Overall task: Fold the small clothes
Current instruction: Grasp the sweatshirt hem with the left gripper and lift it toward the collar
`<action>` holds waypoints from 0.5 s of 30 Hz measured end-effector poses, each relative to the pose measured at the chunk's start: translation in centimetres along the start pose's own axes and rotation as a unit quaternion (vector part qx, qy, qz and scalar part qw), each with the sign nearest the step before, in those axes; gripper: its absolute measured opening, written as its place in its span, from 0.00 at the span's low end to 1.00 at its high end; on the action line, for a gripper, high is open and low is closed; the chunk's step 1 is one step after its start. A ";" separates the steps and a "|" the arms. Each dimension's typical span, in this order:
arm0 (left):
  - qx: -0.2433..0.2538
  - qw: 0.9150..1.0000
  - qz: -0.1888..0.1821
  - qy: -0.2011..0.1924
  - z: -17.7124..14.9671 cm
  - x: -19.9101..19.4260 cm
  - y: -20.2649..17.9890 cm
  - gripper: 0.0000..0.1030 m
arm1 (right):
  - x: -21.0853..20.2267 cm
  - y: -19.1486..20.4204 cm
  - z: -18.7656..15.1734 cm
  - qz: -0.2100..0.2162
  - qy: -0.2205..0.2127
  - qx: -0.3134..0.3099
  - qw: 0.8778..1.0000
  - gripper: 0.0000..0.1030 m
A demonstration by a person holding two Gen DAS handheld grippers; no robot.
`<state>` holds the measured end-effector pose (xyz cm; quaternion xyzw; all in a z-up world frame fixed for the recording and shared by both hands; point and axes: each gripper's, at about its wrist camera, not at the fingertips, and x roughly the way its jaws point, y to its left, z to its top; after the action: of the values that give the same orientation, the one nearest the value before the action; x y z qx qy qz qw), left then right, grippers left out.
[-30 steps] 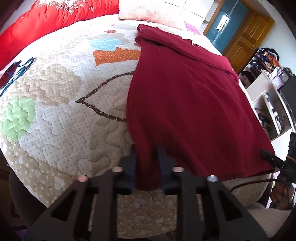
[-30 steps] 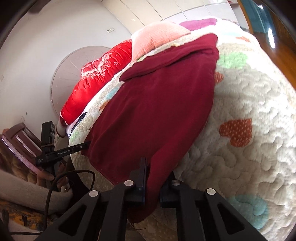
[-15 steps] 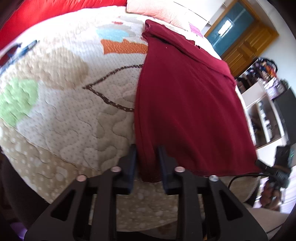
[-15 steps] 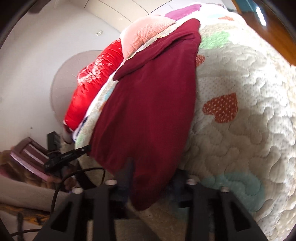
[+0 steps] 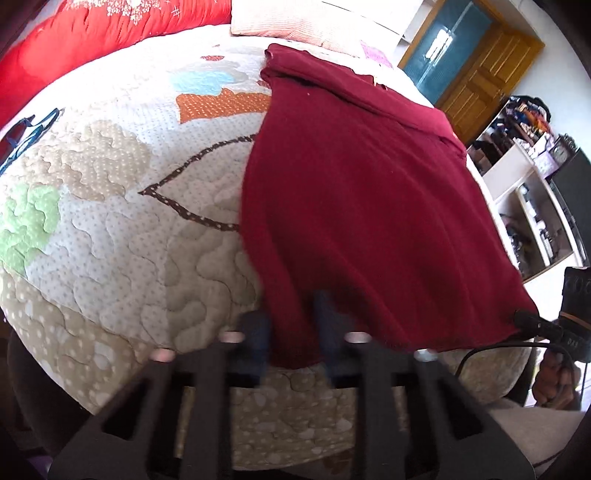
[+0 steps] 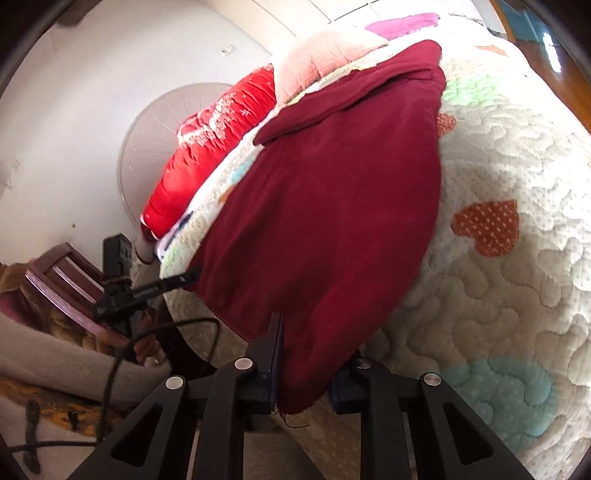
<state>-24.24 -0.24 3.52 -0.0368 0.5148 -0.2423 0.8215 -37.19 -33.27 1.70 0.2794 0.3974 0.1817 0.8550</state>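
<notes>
A dark red garment (image 5: 354, 192) lies spread on the quilted bed, its near hem hanging over the bed's edge; it also shows in the right wrist view (image 6: 325, 206). My left gripper (image 5: 291, 325) has its fingers apart around the near left hem corner, with the cloth between them. My right gripper (image 6: 314, 354) also has its fingers apart around the near right hem corner, the cloth draped between and partly hiding the right finger. In each view the other gripper shows at the opposite hem corner.
The patchwork quilt (image 5: 110, 221) covers the bed. A red duvet (image 5: 92, 33) and pink pillow (image 5: 295, 18) lie at the head. Shelves (image 5: 528, 206) and a wooden door (image 5: 487, 70) stand to the right. A wooden chair (image 6: 62, 280) stands left of the bed.
Both grippers have opened wider around the hem corners they had pinched. The cameras shifted and swung back; the garment lies much as before.
</notes>
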 end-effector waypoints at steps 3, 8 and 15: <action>-0.025 0.999 -0.038 -0.006 1.2 -0.7 1.0 0.11 | -0.9 0.8 1.5 0.030 -0.032 -0.009 0.999 0.17; -0.018 0.998 -0.051 -0.039 4.6 -2.0 0.7 0.11 | -2.4 1.5 5.1 0.054 -0.094 -0.025 0.994 0.17; 0.009 0.996 -0.037 -0.075 9.7 -1.7 -0.9 0.11 | -2.4 2.0 10.1 0.030 -0.137 -0.038 0.989 0.15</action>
<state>-16.76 -2.13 9.74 -0.0667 0.4476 -0.2742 0.8485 -30.93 -36.37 9.63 0.2804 0.2603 0.1820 0.9058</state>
